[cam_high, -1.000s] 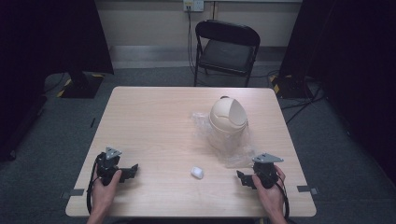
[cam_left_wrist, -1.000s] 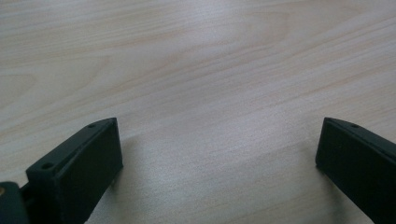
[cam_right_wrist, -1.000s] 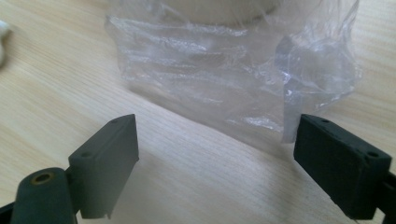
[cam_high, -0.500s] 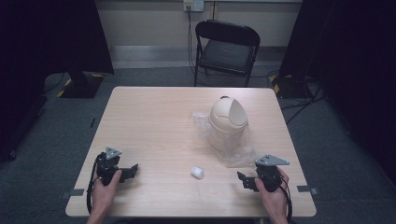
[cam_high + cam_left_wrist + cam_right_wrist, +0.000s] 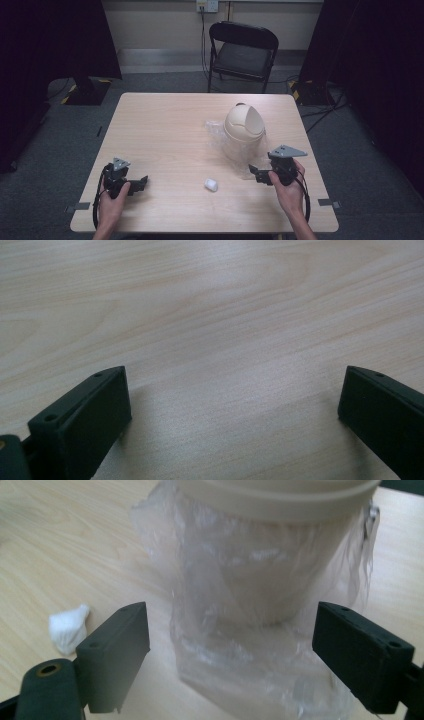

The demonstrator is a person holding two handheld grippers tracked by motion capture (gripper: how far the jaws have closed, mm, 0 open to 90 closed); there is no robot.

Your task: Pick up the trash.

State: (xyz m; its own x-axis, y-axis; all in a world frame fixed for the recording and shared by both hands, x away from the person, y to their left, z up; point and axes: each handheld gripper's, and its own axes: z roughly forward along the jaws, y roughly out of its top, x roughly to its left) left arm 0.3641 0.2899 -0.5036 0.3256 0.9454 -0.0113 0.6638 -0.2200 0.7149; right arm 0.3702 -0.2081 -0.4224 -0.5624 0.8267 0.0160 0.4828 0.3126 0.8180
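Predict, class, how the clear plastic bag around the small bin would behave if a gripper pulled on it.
The bag looks thin and crinkled, so it would probably flop and stretch. It drapes loosely over the bin, so it might slide off, or tip the probably light bin.

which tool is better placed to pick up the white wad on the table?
Right, probably. The right tool is open and sits nearer the white wad, which lies just beside its jaws in the right gripper view. The left tool, also open, faces bare table.
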